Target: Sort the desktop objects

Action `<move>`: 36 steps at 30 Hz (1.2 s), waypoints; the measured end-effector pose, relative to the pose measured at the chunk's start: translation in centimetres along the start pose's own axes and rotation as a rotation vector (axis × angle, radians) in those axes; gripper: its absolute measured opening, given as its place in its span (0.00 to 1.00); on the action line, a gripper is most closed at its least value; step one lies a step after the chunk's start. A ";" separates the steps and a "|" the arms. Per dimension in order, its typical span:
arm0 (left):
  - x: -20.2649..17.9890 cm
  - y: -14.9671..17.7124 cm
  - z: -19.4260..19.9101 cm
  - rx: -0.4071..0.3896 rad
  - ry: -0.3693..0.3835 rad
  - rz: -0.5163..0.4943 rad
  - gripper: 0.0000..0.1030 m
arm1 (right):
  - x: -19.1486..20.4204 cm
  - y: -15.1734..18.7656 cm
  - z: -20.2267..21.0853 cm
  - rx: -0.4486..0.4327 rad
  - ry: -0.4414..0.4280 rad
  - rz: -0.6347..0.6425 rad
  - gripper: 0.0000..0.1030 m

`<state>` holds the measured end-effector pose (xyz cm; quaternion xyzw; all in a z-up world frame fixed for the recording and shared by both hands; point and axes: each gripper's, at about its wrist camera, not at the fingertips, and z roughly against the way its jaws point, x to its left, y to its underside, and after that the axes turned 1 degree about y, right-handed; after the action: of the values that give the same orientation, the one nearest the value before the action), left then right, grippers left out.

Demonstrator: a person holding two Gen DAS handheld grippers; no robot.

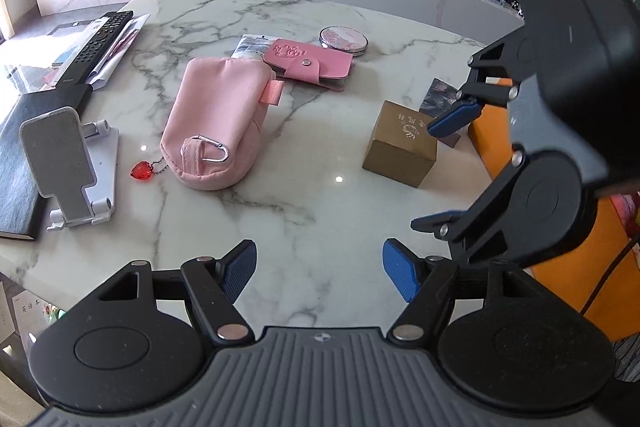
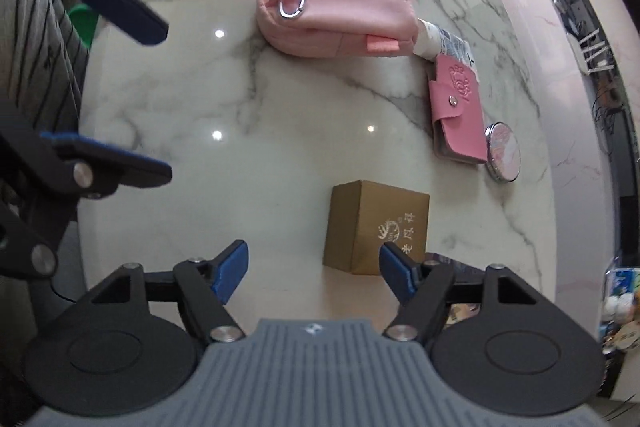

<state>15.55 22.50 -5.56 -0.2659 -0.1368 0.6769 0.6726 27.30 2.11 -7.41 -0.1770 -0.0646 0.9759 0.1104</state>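
Both grippers hung over the marble tabletop [image 1: 320,131], pointing steeply down. The left gripper [image 1: 320,273] had its jaws spread wide with only bare marble between them. The right gripper [image 2: 314,273] also stood with its jaws apart, gripping nothing; the gold cardboard box [image 2: 376,223] sat just beyond its right fingertip [image 2: 396,267], which overlapped the box's near corner in the right wrist view, though I could not tell if they touched. In the left wrist view that box [image 1: 400,143] sat to the right, with the right gripper [image 1: 436,171] beside it over an orange surface [image 1: 500,147]. Toward the middle lay a pink pouch [image 1: 220,123] with a silver carabiner [image 1: 214,151], and a red heart charm [image 1: 142,170] lay on a bead chain just left of it. Farther off, a pink card wallet [image 1: 308,63] rested partly on a printed packet [image 1: 250,47], with a round compact [image 1: 344,41] just beyond it. At the left stood a white phone stand [image 1: 76,171] beside a dark notebook [image 1: 20,167], and a black remote [image 1: 100,45] lay on some papers.
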 end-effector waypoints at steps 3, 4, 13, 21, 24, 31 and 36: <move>0.0 0.0 0.0 0.001 0.000 -0.001 0.80 | -5.5 0.1 0.4 -0.022 -0.125 -0.173 0.79; 0.0 0.0 0.0 0.001 0.000 -0.003 0.80 | -7.0 0.3 0.1 -0.030 -0.137 -0.214 0.79; 0.2 0.1 -0.2 0.004 0.004 -0.001 0.80 | -9.0 -0.1 -5.0 0.046 -0.290 -0.222 0.84; 0.2 0.1 -0.4 0.009 0.002 -0.003 0.80 | -7.3 -1.4 -7.1 0.085 -0.269 -0.134 0.86; 0.3 0.1 -0.4 0.010 0.002 0.001 0.80 | -6.7 -1.6 -7.8 0.097 -0.273 -0.124 0.86; 0.3 0.1 -0.3 0.009 0.001 0.000 0.80 | -6.0 -1.7 -8.5 0.115 -0.271 -0.130 0.64; 0.1 0.0 -0.3 0.010 -0.001 -0.003 0.80 | -6.4 -1.3 -8.3 0.111 -0.258 -0.192 0.59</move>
<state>15.74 22.59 -5.79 -0.2621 -0.1344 0.6766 0.6749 36.40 2.55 -12.82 -0.0371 -0.0408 0.9775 0.2035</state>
